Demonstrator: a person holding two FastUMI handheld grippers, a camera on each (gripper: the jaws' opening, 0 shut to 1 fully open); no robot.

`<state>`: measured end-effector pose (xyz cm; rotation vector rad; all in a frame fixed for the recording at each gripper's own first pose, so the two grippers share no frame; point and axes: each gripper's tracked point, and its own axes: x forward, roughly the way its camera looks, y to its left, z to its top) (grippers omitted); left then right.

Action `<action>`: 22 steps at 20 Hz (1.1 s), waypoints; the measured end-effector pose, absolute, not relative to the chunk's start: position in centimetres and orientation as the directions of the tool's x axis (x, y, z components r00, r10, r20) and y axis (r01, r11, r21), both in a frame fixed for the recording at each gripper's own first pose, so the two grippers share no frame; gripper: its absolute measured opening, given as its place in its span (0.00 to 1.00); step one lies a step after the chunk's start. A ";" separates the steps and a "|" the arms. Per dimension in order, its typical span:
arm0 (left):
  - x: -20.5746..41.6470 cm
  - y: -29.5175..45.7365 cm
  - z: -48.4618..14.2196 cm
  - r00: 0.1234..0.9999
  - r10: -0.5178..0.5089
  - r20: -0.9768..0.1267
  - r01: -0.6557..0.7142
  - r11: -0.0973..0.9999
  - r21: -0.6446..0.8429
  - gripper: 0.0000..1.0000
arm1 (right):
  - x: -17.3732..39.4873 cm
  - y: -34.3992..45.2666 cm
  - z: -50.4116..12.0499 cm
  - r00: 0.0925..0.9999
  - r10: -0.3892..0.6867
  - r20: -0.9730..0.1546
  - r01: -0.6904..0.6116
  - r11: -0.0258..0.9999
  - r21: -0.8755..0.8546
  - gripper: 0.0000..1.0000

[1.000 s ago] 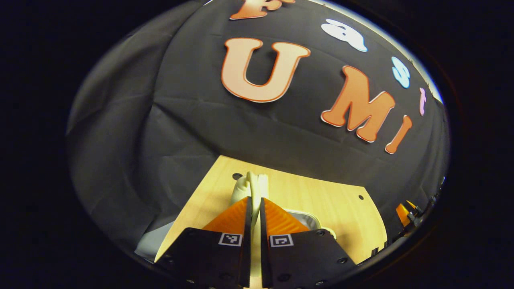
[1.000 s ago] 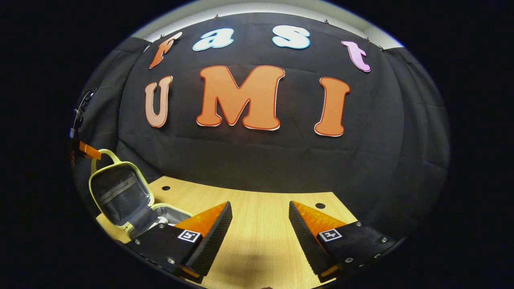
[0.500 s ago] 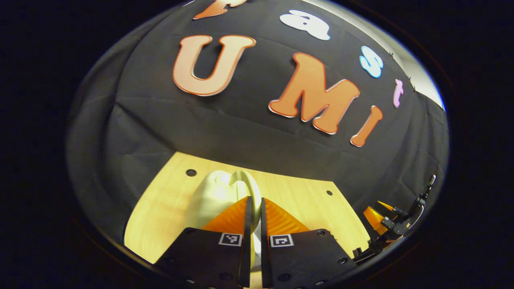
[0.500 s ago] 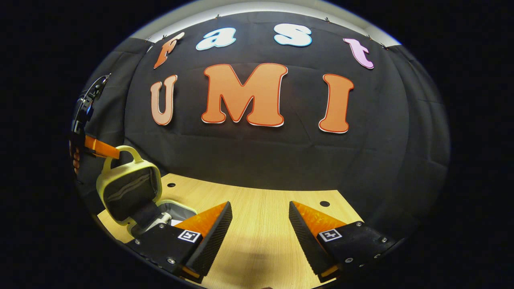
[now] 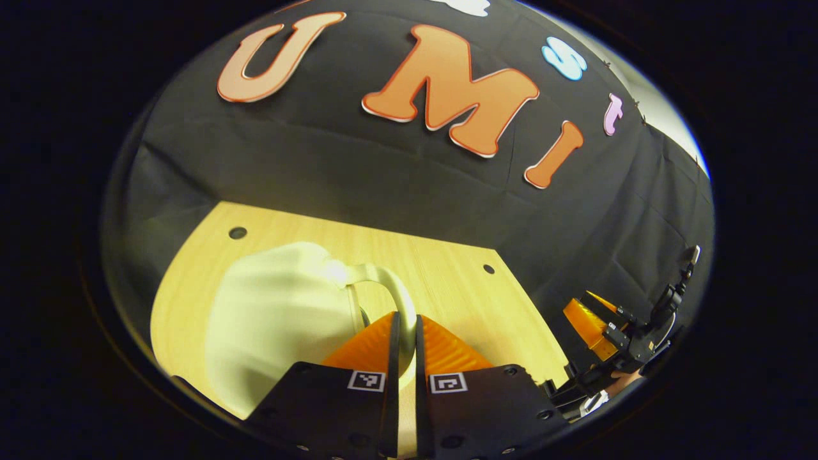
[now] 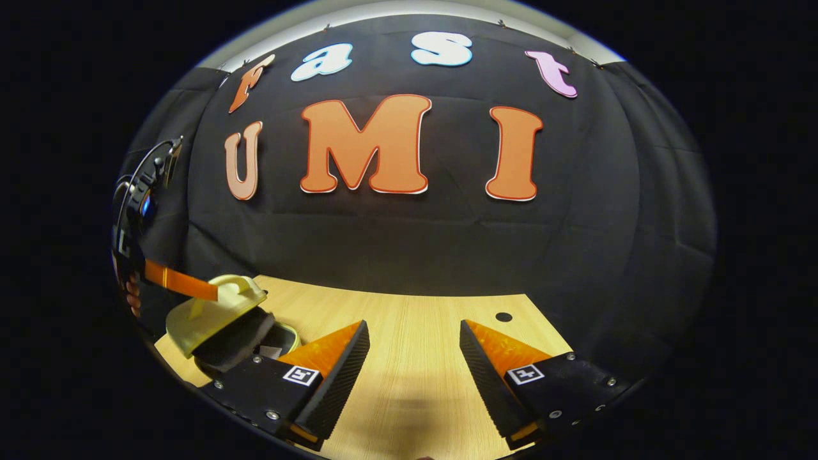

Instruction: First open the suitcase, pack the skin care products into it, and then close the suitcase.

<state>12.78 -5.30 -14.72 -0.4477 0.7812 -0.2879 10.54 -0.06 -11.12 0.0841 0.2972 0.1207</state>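
**Q:** Two grippers are at work; what does each one hold?

**A:** The left gripper (image 5: 404, 335) is clamped on the pale yellow handle (image 5: 391, 289) of the small suitcase (image 5: 281, 326), its fingers nearly together around the loop. The right gripper (image 6: 414, 348) holds nothing; its fingers are spread wide above the wooden table (image 6: 415, 313).

**Q:** Where is the suitcase?

**A:** At the table's left edge in the right gripper view, with the lid (image 6: 214, 310) tilted low over the base and a gap left.

**Q:** How should the closing go?

**A:** My judgement: guide the lid down along its hinge arc, keep the rims aligned, and let go only when they meet.

**Q:** What does each view add?

**A:** The right gripper view shows the dark lining under the lid and the gap. The left gripper view shows the grip on the handle close up and the lid's smooth outer shell.
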 end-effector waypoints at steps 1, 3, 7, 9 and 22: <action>12.5 -6.1 -15.8 0.666 -0.423 -0.614 0.098 0.866 -0.490 0.12 | 10.5 -0.3 -11.3 0.948 0.129 -0.291 -0.104 0.990 0.099 0.91; 11.5 -8.0 -17.7 0.616 -0.448 -0.648 0.105 0.862 -0.496 0.12 | 10.6 -0.8 -11.7 0.947 0.128 -0.295 -0.103 0.990 0.097 0.91; 11.0 -10.4 -20.9 0.564 -0.449 -0.693 0.098 0.870 -0.484 0.11 | 10.6 -1.3 -11.9 0.946 0.130 -0.298 -0.105 0.990 0.099 0.91; 10.6 -11.5 -22.3 0.543 -0.441 -0.715 0.098 0.879 -0.467 0.11 | 10.6 -1.3 -12.1 0.944 0.134 -0.301 -0.108 0.989 0.100 0.92; 8.3 -16.9 -21.9 0.527 -0.482 -0.700 0.201 0.871 -0.448 0.36 | 10.0 0.0 -11.7 0.939 0.189 -0.288 -0.166 0.981 0.103 0.91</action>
